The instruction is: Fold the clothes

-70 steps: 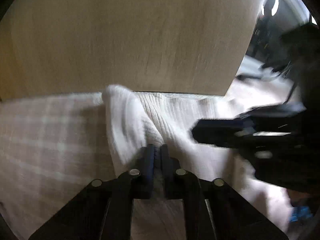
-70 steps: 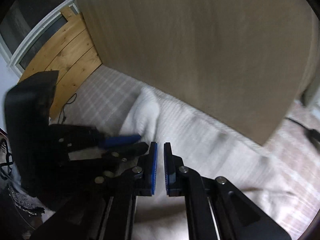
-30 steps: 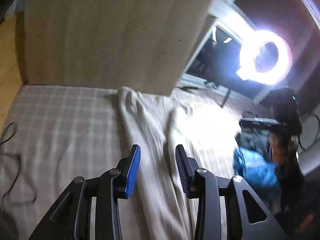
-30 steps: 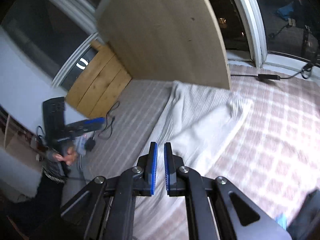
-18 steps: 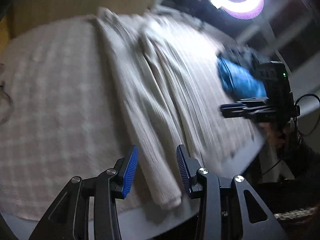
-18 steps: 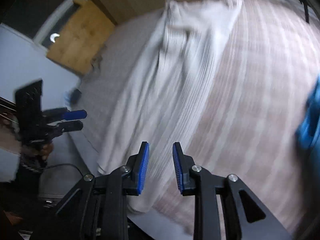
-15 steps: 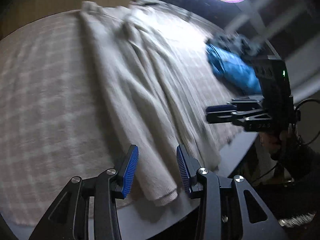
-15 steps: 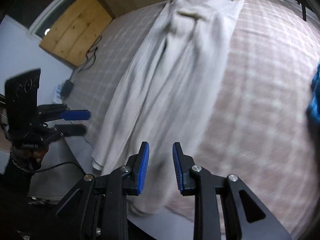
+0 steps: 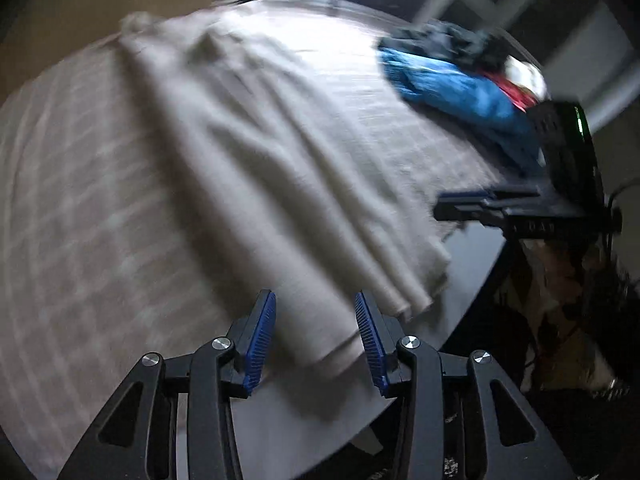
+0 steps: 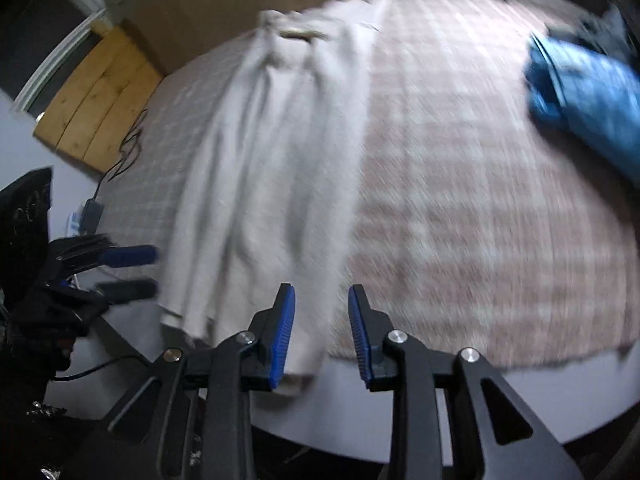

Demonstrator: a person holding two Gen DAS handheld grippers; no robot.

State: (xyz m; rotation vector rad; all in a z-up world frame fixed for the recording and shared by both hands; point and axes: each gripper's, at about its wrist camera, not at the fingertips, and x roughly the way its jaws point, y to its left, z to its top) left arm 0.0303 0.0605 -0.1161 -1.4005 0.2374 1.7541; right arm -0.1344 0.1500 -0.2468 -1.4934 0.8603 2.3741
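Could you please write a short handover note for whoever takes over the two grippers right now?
Left gripper: open, holding nothing, over the near hem of the white garment.
Right gripper: open, holding nothing, over the same hem at the garment's other near corner.
The garment lies stretched lengthwise on the checked bed cover, narrowed by long folds, its near end at the bed's edge.
A pile of clothes, the blue garment foremost, waits at the right side of the bed.
Left: probably grip both hem corners and fold across; then the pile.
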